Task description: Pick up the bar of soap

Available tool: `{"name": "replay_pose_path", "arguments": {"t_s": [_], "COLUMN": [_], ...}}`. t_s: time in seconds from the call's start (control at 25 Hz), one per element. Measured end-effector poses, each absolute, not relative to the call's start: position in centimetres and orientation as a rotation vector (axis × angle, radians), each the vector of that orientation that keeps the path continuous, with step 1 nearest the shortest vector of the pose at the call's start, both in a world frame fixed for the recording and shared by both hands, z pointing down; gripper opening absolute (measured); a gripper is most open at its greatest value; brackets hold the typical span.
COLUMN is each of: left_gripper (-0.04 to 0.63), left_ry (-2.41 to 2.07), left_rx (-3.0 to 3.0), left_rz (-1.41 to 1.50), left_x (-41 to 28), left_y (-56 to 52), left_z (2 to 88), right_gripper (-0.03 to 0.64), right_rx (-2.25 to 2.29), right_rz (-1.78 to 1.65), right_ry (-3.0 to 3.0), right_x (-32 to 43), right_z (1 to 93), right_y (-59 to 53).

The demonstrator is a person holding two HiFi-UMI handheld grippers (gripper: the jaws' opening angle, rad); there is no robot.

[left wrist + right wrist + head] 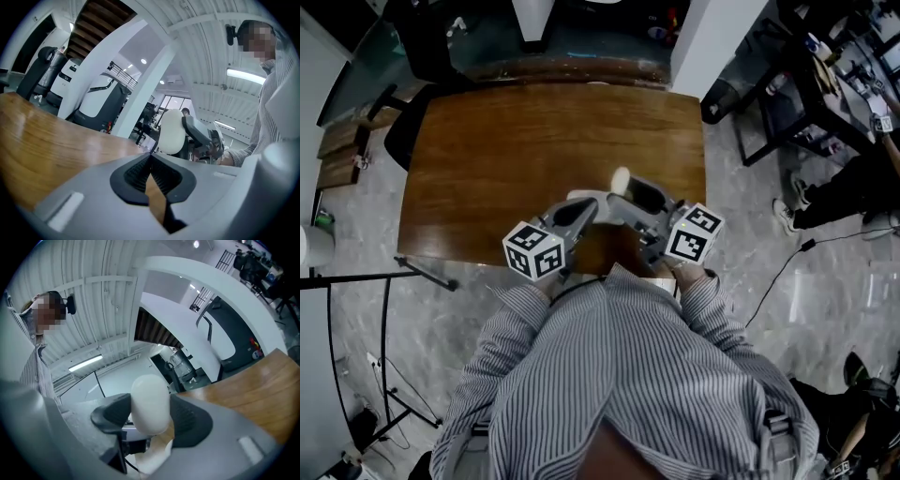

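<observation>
I log right gripper [150, 423] pinching bar of soap [150, 399] across short axis; left gripper [151, 165] alongside, fingers pressed together, empty.

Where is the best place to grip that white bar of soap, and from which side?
Across its two broad faces near the middle, coming in over a narrow edge. The bar of soap is a rounded oval, so pads would likely slip off the curved ends; the right gripper is shut on it this way.
</observation>
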State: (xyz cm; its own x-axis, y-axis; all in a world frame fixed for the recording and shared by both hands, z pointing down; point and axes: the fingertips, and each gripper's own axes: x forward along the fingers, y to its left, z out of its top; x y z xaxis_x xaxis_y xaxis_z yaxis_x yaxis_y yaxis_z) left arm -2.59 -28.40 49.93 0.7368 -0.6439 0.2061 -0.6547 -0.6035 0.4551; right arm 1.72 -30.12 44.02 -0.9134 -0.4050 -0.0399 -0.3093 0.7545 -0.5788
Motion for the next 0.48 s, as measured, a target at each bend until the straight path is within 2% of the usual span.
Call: {"name": "replay_pose_path", "arguments": {"t_s": [0.48], "left_gripper": [0.005], "left_ry": [-1.033], "left_rx": [2.419], "left_rz": [-0.003], "left_x": [-2.82], "left_y": [-28.64], "left_z": [49.7], "right_gripper": [0.264], "right_rx": [-0.585], "right_rz": [-0.875], "right_ry": [2.808], "right_x": [1.85], "right_z": [44.44], "right_y": [-29.42]}}
